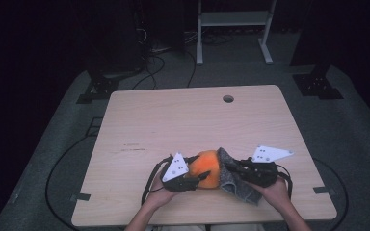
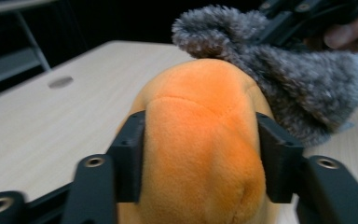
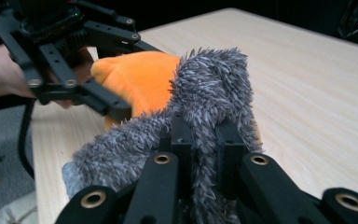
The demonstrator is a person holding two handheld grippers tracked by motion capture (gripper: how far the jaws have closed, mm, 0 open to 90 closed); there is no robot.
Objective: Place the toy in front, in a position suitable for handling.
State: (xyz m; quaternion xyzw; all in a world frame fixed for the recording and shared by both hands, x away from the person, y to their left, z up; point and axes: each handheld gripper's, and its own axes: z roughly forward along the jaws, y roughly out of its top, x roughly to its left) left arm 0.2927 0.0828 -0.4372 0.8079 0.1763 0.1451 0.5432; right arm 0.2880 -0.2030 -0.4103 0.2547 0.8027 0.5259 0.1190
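Close to me at the near edge of the table (image 1: 139, 120), my left gripper (image 2: 200, 163) has its jaws on both flanks of the orange plush toy (image 2: 200, 140), pads pressing into the soft body. Just beside it, my right gripper (image 3: 204, 154) is pinched tight on a fold of the grey furry cloth (image 3: 214, 88), which drapes against the toy's far side. Beyond them the wooden top runs back to a round cable hole (image 1: 228, 98).

One overhead view faces forward-down; two close claw views share the orange plush (image 2: 200, 140).
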